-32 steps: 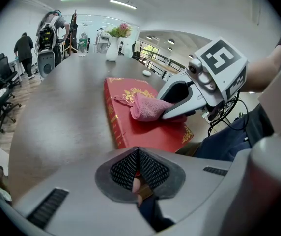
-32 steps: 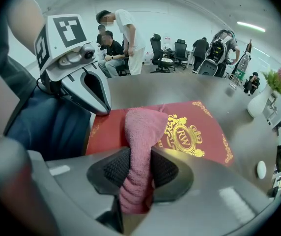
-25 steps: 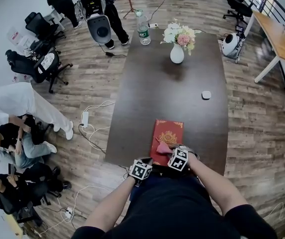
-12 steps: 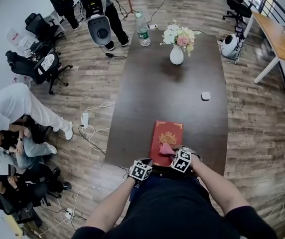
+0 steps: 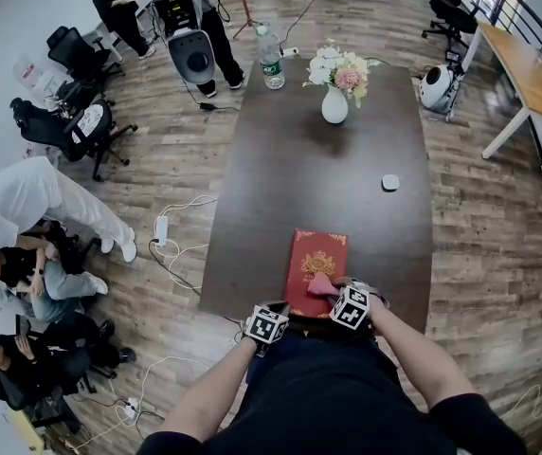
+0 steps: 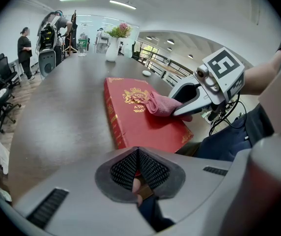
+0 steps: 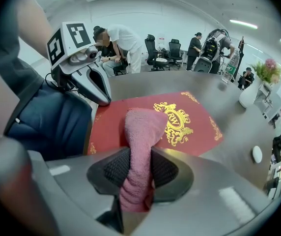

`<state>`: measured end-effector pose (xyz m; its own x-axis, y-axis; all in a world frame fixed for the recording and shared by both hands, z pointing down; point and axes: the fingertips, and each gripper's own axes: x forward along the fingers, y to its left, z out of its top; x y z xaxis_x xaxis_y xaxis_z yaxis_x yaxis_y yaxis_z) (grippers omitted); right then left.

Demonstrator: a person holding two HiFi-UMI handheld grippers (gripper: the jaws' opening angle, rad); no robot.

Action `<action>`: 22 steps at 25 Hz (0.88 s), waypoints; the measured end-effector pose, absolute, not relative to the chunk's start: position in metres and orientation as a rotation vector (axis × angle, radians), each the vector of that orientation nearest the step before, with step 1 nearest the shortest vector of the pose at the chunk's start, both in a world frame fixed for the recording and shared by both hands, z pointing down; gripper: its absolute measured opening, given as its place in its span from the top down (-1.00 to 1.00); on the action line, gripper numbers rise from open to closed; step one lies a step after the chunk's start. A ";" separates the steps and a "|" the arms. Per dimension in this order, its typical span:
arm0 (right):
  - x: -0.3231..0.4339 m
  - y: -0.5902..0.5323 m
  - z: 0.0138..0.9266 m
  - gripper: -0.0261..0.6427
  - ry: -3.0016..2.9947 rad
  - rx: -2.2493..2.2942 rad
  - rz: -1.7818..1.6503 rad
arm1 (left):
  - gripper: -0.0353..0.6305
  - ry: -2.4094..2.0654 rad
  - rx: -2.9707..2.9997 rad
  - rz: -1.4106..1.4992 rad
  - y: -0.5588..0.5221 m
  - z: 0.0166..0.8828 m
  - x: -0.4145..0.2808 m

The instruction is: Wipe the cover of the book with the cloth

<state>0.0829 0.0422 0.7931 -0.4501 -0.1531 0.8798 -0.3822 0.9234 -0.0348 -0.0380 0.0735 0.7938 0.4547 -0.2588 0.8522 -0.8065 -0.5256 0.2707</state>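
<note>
A red book with a gold crest lies flat at the near edge of the dark table. My right gripper is shut on a pink cloth, whose free end rests on the near right part of the cover. In the left gripper view the cloth sits on the book under the right gripper. My left gripper hovers at the table's near edge, left of the book, its jaws closed with nothing between them.
A white vase of flowers and a water bottle stand at the table's far end. A small white object lies mid-right. People and office chairs are on the floor to the left, cables beside the table.
The right gripper with the cloth has slid a little to the right across the near part of the cover. The left gripper has stayed put.
</note>
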 end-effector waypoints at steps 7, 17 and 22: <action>0.092 0.045 0.792 0.57 -2.042 0.396 0.283 | 0.91 -0.890 2.021 1.021 0.073 0.794 -0.038; 0.113 0.048 0.795 0.57 -2.012 0.429 0.285 | 0.91 -0.874 2.035 1.038 0.071 0.796 -0.038; 0.129 0.054 0.797 0.57 -1.981 0.493 0.345 | 0.91 -0.833 2.047 1.047 0.074 0.795 -0.037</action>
<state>0.1291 0.0544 0.7968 -0.3949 -0.1910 0.8987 -0.4833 0.8750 -0.0264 -0.0366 0.0745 0.7949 0.4708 -0.2298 0.8518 -0.7785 -0.5624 0.2785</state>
